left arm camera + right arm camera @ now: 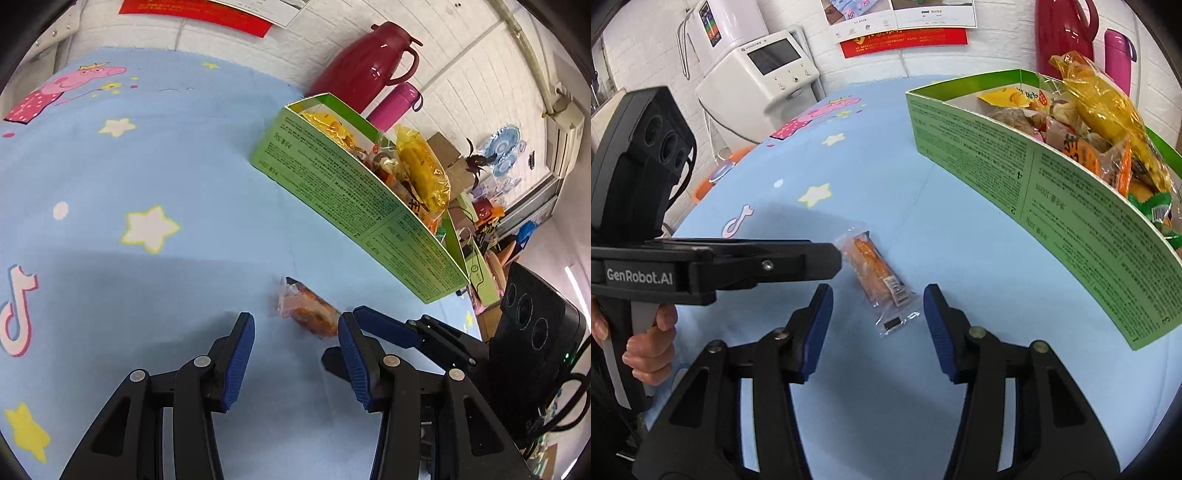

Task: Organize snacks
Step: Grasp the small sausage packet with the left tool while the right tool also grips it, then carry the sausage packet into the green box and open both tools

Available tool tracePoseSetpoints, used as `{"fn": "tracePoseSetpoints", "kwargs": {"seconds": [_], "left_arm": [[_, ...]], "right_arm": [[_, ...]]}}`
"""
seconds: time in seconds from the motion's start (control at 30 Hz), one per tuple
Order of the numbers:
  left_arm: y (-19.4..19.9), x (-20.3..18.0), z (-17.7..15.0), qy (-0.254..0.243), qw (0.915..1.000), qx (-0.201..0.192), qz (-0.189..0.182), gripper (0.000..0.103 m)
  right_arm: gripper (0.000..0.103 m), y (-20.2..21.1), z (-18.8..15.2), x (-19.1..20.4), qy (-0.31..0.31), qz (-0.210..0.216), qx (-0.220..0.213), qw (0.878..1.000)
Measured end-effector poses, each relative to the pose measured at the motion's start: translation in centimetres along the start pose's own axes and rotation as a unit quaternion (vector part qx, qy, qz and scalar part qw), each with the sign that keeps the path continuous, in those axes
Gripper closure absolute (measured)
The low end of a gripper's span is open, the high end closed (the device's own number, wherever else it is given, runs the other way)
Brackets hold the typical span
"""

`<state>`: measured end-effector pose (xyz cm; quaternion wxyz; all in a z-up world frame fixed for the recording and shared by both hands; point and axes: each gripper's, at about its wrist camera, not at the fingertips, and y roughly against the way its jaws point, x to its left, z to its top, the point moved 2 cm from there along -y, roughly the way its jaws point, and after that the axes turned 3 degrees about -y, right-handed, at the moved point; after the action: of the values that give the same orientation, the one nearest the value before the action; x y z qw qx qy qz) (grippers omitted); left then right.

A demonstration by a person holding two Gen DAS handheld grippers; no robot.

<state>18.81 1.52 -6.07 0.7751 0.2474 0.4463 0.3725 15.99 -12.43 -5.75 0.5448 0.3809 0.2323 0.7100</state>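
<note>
One wrapped snack point(880, 282) lies loose on the counter point(923, 206), at 8 o'clock of the green box point(1034, 177); right tool point(878, 328) spread, straddling its near end, presumably to pinch; left tool point(296, 360) also apart, empty.

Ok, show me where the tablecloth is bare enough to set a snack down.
Bare cloth lies left of the green box, between it and the cartoon pig print, and between the wrapped snack and the box. The box itself is heaped with packets. Around the snack both grippers crowd in.
</note>
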Motion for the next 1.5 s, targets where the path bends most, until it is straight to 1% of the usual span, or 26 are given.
{"fn": "tracePoseSetpoints", "kwargs": {"seconds": [0.07, 0.13, 0.2, 0.23, 0.27, 0.3, 0.33, 0.47, 0.57, 0.63, 0.87, 1.0, 1.1, 1.23, 1.47, 1.5], "left_arm": [[-0.6, -0.5, 0.5, 0.001, 1.0000, 0.000, -0.007, 0.055], [-1.2, -1.1, 0.9, -0.004, 1.0000, 0.001, 0.001, 0.055], [-1.9, -1.2, 1.1, -0.014, 0.9998, 0.005, 0.013, 0.055], [-2.2, -1.3, 1.1, -0.017, 0.9997, 0.009, 0.016, 0.058], [-2.2, -1.4, 1.2, -0.024, 0.9994, 0.002, 0.024, 0.060], [-2.2, -1.5, 1.1, -0.029, 0.9990, 0.003, 0.032, 0.069], [-2.1, -1.5, 1.0, -0.031, 0.9988, 0.000, 0.036, 0.069], [-1.8, -1.5, 0.7, -0.017, 0.9995, -0.001, 0.029, 0.072], [-1.1, -2.4, 0.7, -0.023, 0.9993, -0.008, 0.027, 0.073], [-0.5, -3.2, 1.2, -0.030, 0.9991, -0.019, 0.024, 0.073], [2.2, -7.1, 4.9, -0.064, 0.9957, -0.066, 0.008, 0.073], [2.3, -8.5, 7.7, -0.082, 0.9932, -0.083, 0.007, 0.073], [1.7, -8.9, 9.9, -0.090, 0.9920, -0.088, 0.010, 0.073], [0.5, -8.4, 11.9, -0.093, 0.9914, -0.090, 0.018, 0.073], [-2.6, -5.8, 13.8, -0.076, 0.9933, -0.079, 0.034, 0.073], [-3.1, -5.5, 14.1, -0.074, 0.9940, -0.074, 0.032, 0.073]], "right_arm": [[0.051, -0.4, 0.2, 0.0, 0.005, -0.010, 0.005, 1.000], [0.056, -0.6, 0.3, -0.1, 0.003, -0.015, 0.004, 1.000], [0.065, -0.8, 0.4, -0.3, 0.002, -0.018, 0.003, 1.000], [0.067, -0.8, 0.4, -0.3, 0.001, -0.018, 0.002, 1.000], [0.069, -0.8, 0.3, -0.4, 0.000, -0.017, 0.000, 1.000], [0.070, -0.7, 0.2, -0.4, 0.001, -0.017, -0.001, 1.000], [0.070, -0.6, 0.1, -0.4, 0.000, -0.018, -0.003, 1.000], [0.071, 0.0, -0.4, -0.5, -0.017, -0.009, -0.006, 1.000], [0.072, 1.0, -0.5, -0.4, -0.022, -0.004, -0.017, 1.000], [0.072, 2.1, -0.1, -0.3, -0.025, 0.000, -0.031, 0.999], [0.072, 6.2, 3.1, -1.0, -0.033, 0.000, -0.095, 0.995], [0.072, 7.2, 5.3, -1.9, -0.040, -0.008, -0.122, 0.992], [0.072, 7.0, 7.0, -2.6, -0.048, -0.014, -0.136, 0.989], [0.072, 5.7, 8.8, -3.7, -0.058, -0.019, -0.137, 0.989], [0.072, 2.3, 10.8, -4.2, -0.054, -0.036, -0.116, 0.991], [0.076, 1.9, 11.0, -4.3, -0.051, -0.036, -0.115, 0.991]]}}
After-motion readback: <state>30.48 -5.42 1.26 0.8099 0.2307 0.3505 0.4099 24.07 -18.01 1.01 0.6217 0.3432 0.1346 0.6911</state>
